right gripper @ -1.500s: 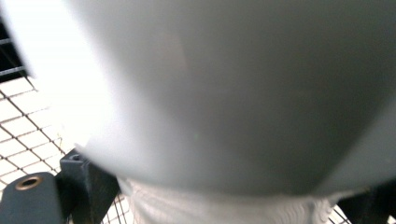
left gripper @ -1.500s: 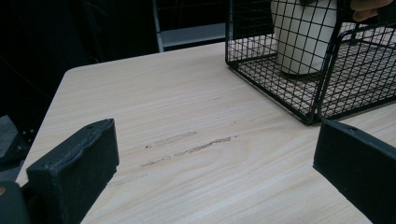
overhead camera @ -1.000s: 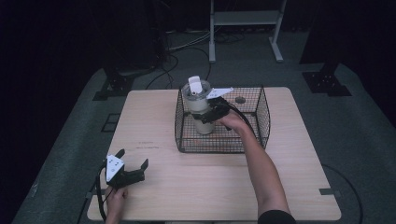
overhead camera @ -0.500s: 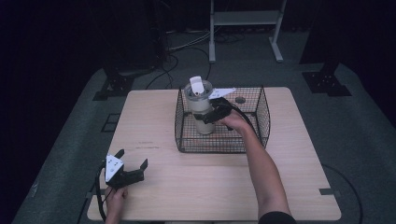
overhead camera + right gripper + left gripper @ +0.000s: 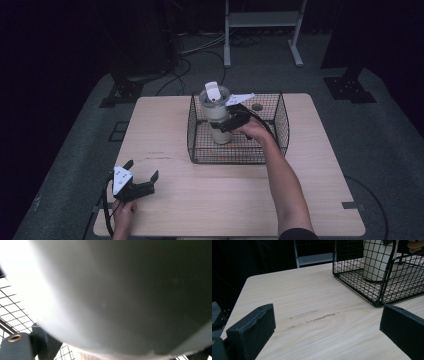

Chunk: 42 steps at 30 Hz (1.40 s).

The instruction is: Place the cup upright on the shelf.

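A tall white tumbler [image 5: 216,112] with a flip lid stands upright in the left part of a black wire basket [image 5: 235,156] at the table's far middle. My right gripper [image 5: 223,125] reaches over the basket's right side and is shut on the tumbler's body. In the right gripper view the tumbler wall [image 5: 125,290] lies right against the camera, with one jaw at the lower left. My left gripper [image 5: 142,168] rests open and holding nothing near the table's front left corner. In the left gripper view it [image 5: 327,327] faces the basket [image 5: 384,287] and tumbler [image 5: 375,260].
The wooden table [image 5: 225,200] has faint scuff marks [image 5: 312,317] between the left gripper and the basket. A small dark round spot [image 5: 257,106] shows behind the basket. Beyond the table are a metal stand [image 5: 262,20], floor cables [image 5: 195,47] and black bases [image 5: 122,92].
The right gripper and the tumbler have shifted slightly to the right inside the basket. The left gripper has stayed put.
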Tool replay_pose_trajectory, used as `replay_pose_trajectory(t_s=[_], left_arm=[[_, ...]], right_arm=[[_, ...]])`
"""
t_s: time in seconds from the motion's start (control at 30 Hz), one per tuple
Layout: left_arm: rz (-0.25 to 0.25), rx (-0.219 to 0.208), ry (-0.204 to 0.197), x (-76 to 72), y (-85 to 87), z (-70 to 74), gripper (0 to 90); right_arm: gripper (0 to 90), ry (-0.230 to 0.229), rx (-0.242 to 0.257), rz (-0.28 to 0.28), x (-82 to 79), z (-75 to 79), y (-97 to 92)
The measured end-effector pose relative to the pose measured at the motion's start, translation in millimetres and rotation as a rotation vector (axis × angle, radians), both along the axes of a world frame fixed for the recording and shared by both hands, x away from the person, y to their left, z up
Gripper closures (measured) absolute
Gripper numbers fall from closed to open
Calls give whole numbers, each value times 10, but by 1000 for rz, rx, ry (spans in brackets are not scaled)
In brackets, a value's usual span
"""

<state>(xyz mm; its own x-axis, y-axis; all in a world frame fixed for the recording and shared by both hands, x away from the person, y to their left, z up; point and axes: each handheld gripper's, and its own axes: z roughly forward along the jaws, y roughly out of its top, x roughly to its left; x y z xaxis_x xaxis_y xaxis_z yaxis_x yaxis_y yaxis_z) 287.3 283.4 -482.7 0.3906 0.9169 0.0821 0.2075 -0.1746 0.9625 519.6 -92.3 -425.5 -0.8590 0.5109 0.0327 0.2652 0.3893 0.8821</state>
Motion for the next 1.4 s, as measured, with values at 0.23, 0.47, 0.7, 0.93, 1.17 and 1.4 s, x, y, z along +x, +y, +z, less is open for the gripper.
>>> replay_pose_trajectory(t_s=[0.23, 0.47, 0.7, 0.93, 1.17, 1.4], left_arm=[[0, -3, -1, 0, -2, 0, 0], [0, 3, 0, 3, -3, 0, 0], [0, 3, 0, 2, -5, 0, 0], [3, 3, 0, 5, -8, -1, 0], [5, 5, 4, 10, -14, -2, 0], [7, 5, 4, 11, -12, -1, 0]], right_arm=[[83, 14, 9, -1, -19, -25, -61], [83, 25, -34, -1, -65, -18, -156], [87, 15, -46, -12, -90, 1, -215], [90, 18, -52, -23, -144, 67, -261], [90, 19, -69, -22, -172, 75, -303], [90, 32, -85, -29, -200, 55, -311]])
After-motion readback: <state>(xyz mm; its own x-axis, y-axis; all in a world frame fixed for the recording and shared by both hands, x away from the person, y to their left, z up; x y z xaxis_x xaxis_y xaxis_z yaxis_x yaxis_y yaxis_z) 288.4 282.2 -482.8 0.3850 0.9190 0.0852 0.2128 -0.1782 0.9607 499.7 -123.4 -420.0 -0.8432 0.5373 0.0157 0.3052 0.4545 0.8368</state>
